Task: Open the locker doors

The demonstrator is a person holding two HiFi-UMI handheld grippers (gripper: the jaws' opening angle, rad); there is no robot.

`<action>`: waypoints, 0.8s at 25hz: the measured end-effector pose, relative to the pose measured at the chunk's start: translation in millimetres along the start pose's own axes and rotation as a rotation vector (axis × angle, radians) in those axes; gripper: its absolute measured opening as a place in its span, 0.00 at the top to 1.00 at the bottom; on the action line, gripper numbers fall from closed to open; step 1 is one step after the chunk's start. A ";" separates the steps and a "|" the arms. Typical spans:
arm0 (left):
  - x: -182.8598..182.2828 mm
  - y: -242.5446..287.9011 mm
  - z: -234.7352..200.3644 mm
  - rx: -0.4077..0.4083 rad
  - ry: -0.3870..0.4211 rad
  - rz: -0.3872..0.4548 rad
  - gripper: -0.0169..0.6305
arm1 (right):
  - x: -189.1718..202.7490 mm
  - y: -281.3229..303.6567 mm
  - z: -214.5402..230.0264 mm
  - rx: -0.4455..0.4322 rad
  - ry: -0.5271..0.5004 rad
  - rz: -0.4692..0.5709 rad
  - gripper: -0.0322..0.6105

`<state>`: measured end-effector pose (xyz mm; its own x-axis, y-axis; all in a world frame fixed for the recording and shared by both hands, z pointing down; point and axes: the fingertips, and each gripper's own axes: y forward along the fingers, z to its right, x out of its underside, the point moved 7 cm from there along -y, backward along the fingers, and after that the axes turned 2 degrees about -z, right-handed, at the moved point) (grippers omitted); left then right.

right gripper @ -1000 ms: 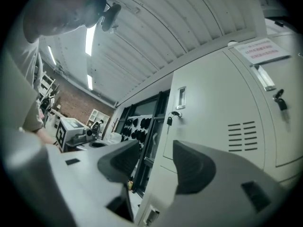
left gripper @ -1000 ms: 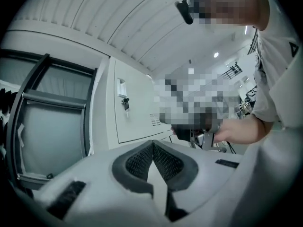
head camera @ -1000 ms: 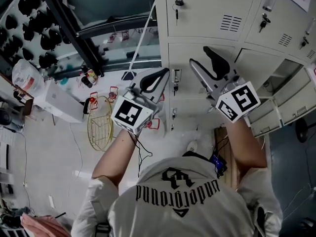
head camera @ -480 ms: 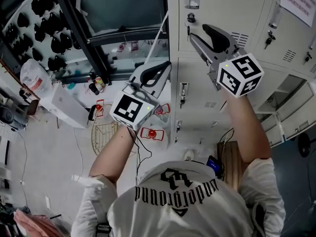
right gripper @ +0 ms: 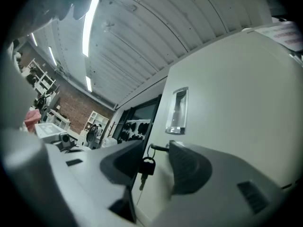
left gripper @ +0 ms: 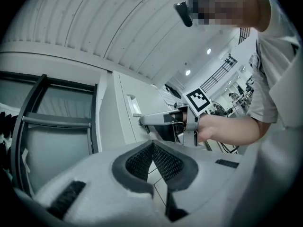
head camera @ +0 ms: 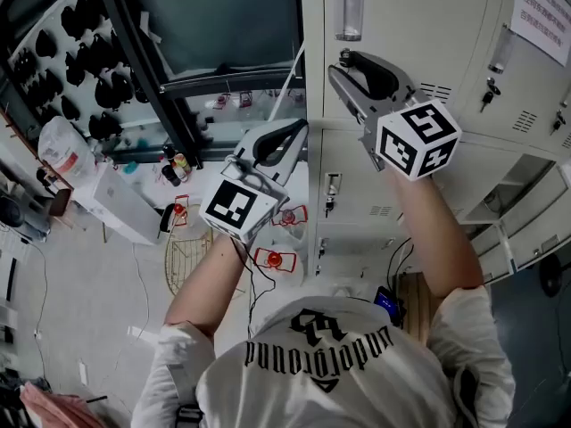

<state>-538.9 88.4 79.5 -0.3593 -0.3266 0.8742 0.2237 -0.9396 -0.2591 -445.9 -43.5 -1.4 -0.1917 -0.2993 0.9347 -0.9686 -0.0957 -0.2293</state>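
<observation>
my right gripper (right gripper: pixel 155 150) jaws apart, just been closing, key (right gripper: pixel 159 149) between them, ungripped | my left gripper (left gripper: pixel 152 144) pinched together, empty, left of key | locker door (right gripper: pixel 227 93) behind key, closed | risk: I clamp off-centre, key slips

The head view looks steeply down from above the person onto the left gripper (head camera: pixel 299 136), the right gripper (head camera: pixel 339 65) and the lockers (head camera: pixel 401 16) — the left gripper view looks right along its jaws to that right gripper (left gripper: pixel 142 121), while the right gripper view faces one door (right gripper: pixel 227 93) close up.
</observation>
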 end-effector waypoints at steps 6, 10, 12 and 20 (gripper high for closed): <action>3.9 -1.3 -4.5 -0.008 -0.013 0.009 0.96 | 0.2 3.4 3.3 0.078 -0.022 -0.003 0.76; 3.7 -4.6 -4.0 -0.005 -0.018 0.010 0.96 | -0.2 3.6 2.1 0.106 -0.028 -0.011 0.76; 4.0 -7.2 -1.8 -0.002 -0.021 0.008 0.96 | 0.1 1.6 -0.2 0.113 -0.028 -0.013 0.77; -7.6 -19.0 6.3 0.011 -0.035 0.021 0.96 | -14.0 -20.7 -17.8 0.111 -0.042 -0.014 0.77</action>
<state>-534.7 109.3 80.4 -0.3224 -0.3427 0.8824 0.2407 -0.9312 -0.2737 -426.0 -20.5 -4.8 -0.1695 -0.3363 0.9264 -0.9473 -0.2038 -0.2473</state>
